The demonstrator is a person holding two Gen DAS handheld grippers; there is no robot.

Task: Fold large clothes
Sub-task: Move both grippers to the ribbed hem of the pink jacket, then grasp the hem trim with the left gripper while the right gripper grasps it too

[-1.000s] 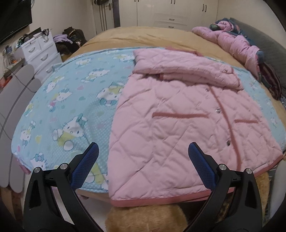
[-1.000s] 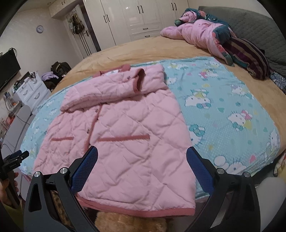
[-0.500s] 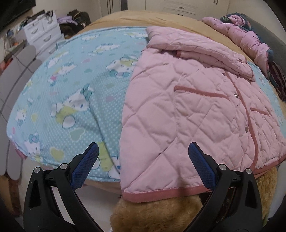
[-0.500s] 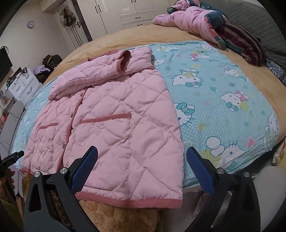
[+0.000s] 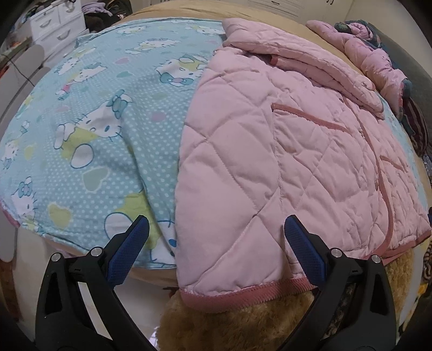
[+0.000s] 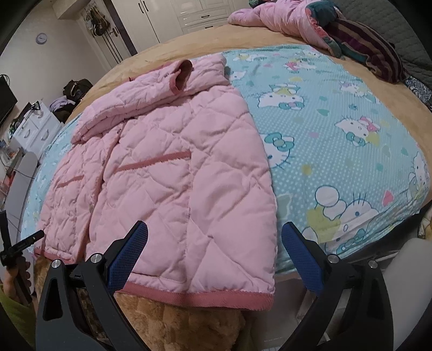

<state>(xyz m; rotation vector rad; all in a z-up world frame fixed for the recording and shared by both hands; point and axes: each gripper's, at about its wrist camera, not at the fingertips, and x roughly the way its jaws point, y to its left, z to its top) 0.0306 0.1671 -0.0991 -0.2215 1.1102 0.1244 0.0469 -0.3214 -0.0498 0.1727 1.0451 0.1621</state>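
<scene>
A pink quilted jacket (image 5: 283, 151) lies flat, front up, on a blue cartoon-print sheet (image 5: 108, 113), sleeves folded across its top; its dark pink hem hangs over the bed's near edge. My left gripper (image 5: 216, 243) is open and empty, just above the hem's left corner. In the right wrist view the jacket (image 6: 167, 172) fills the left half, its hem (image 6: 205, 294) at the bed edge. My right gripper (image 6: 214, 243) is open and empty over the hem's right corner. The left gripper (image 6: 16, 248) shows at the far left.
The bed has a tan blanket (image 6: 167, 321) under the sheet (image 6: 337, 135). A heap of other clothes (image 6: 324, 24) lies at the far side. A white drawer unit (image 5: 56, 24) and wardrobes (image 6: 167, 16) stand beyond the bed.
Both grippers have moved forward and down toward the jacket's hem; the jacket looms larger in both views. Both grippers stay open.
</scene>
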